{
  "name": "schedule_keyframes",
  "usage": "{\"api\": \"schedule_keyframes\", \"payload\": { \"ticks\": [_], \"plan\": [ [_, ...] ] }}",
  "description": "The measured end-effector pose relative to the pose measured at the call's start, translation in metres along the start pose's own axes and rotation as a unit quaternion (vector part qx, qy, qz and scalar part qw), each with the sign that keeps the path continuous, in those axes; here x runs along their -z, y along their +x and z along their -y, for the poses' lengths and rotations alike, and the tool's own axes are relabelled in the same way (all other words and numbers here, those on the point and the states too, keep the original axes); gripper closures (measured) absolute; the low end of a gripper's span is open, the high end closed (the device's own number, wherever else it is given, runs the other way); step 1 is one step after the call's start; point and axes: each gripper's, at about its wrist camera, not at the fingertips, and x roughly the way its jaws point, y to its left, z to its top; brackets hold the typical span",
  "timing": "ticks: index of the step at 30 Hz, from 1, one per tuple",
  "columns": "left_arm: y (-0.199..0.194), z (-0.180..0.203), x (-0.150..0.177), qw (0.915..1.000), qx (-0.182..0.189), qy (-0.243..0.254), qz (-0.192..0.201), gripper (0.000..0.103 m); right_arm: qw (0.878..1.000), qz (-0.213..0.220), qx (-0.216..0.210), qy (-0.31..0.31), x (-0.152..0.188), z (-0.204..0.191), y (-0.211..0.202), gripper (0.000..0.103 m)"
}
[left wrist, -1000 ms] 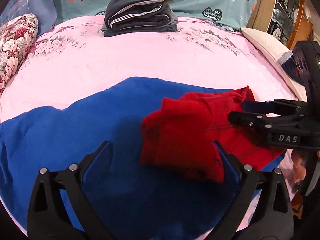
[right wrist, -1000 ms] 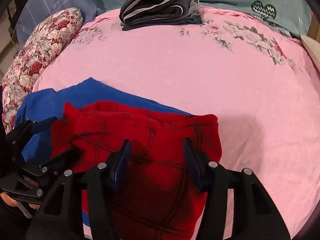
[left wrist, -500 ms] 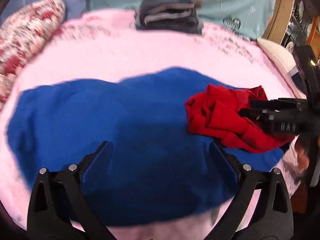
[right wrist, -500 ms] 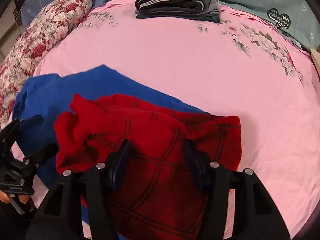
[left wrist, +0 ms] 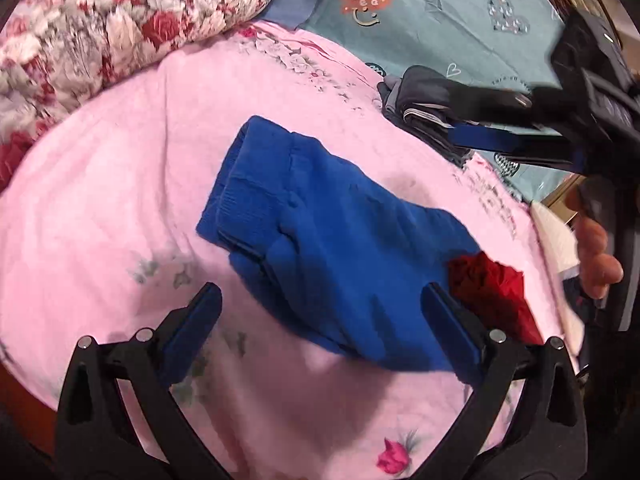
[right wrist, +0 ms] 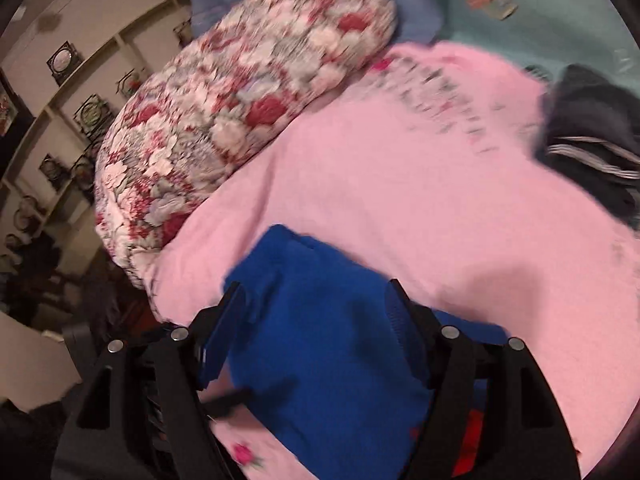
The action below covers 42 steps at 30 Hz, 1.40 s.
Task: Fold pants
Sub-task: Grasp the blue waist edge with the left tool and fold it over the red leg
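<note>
The blue pants (left wrist: 332, 248) lie in a loose heap on the pink bedsheet (left wrist: 120, 208), with their red part (left wrist: 488, 284) showing at the right end. My left gripper (left wrist: 320, 304) is open and empty, just above the near edge of the blue cloth. My right gripper (right wrist: 316, 300) is open over the blue pants (right wrist: 320, 344), with nothing held between the jaws. It also shows in the left wrist view (left wrist: 512, 120), raised at the upper right and open. A bit of red (right wrist: 472, 436) shows under the right gripper.
A floral pillow (left wrist: 112, 20) lies at the far left of the bed. A stack of folded dark pants (left wrist: 424, 108) sits at the back by the teal heart-print sheet (left wrist: 440, 12). Shelves (right wrist: 80, 100) stand left of the bed.
Both grippers swung left and pulled back. The right gripper let go of the red part and rose. The pants now lie bunched up, mostly blue, with little red showing.
</note>
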Motion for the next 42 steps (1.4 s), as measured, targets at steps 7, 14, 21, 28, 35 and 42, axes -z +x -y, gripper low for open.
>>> {"api": "schedule_keyframes", "payload": {
  "ticks": [7,14,21,28,35,42],
  "plan": [
    [0.020,-0.019,-0.013,0.9991,0.024,-0.023,-0.028,0.002,0.996,-0.082,0.022,-0.034,-0.031,-0.038,0.084,0.031],
    [0.027,-0.012,-0.011,0.9997,0.016,-0.013,-0.011,0.003,0.985,-0.139,0.059,-0.079,-0.017,-0.040,0.133,0.042],
    [0.033,-0.008,-0.008,0.9991,0.033,-0.013,-0.024,0.068,0.991,-0.091,0.045,-0.081,-0.012,-0.028,0.103,0.072],
    [-0.004,0.051,-0.016,0.9962,0.025,0.073,0.039,0.062,0.997,0.019,-0.003,-0.074,0.003,-0.016,0.016,0.073],
    [-0.028,0.157,-0.004,0.9724,0.080,0.211,0.060,0.056,0.983,0.182,-0.036,-0.001,0.076,0.047,-0.120,0.073],
    [0.031,0.261,0.048,0.9330,0.139,0.331,-0.030,0.028,0.959,0.249,-0.014,0.136,0.198,0.151,-0.176,0.060]
  ]
}}
